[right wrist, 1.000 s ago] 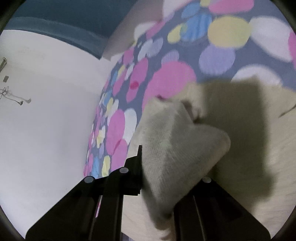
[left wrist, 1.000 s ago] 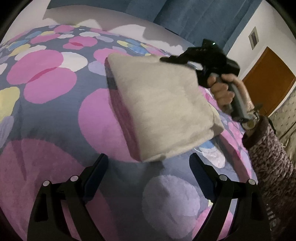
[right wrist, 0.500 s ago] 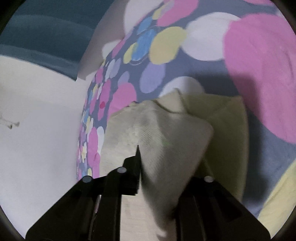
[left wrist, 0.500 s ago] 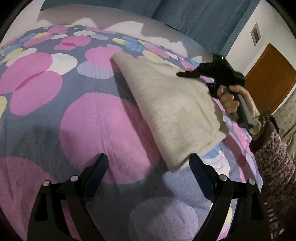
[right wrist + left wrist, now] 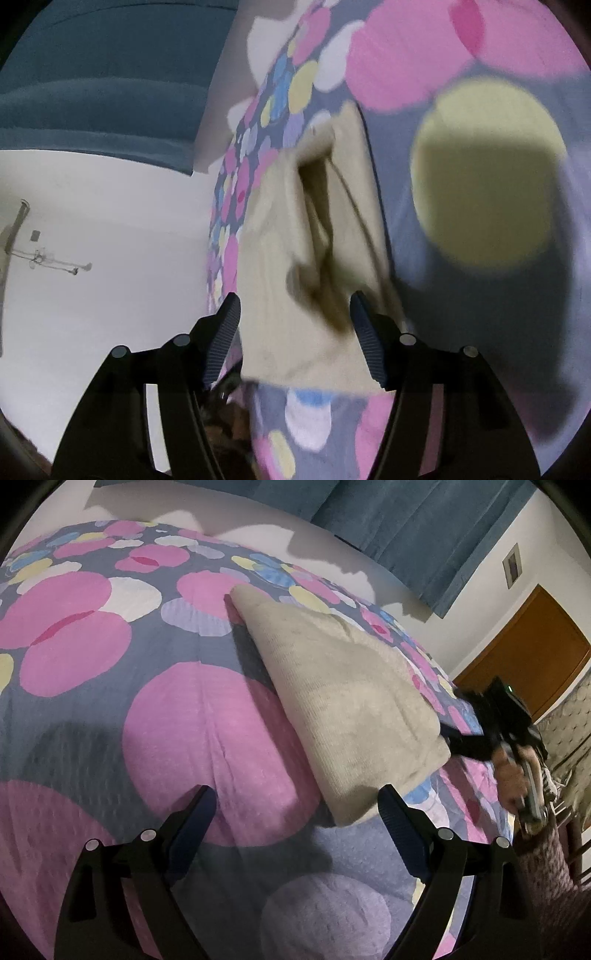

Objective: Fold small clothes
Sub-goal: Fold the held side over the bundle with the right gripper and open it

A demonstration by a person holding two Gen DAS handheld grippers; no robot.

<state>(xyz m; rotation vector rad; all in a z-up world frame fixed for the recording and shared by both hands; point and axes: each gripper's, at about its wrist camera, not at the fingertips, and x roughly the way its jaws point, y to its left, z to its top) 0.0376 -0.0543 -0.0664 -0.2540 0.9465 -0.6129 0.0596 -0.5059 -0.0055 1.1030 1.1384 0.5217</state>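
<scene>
A moment ago the right tongs (image 5: 295, 334) held the folded cloth (image 5: 343, 698) up off the bed (image 5: 110, 701); now the cloth lies flat on the spotty bed cover and those tongs have swung over to its near right corner. On the left, the left tongs (image 5: 295, 812) hang wide open over the big pink spot, with nothing in them, and the cloth's near corner sits just past their right finger. In the middle, the cream cloth lies in a long folded shape, its far end near the white sheet. On the right, the right tongs are opening, and the cloth's thick folded end is between the two fingers but they no longer pinch it. The layers there look loose and puffy. If the right tongs pull back fast, a finger could catch a layer and drag the fold open. If the left tongs drop now, they could bump the near corner and push the cloth crooked.
</scene>
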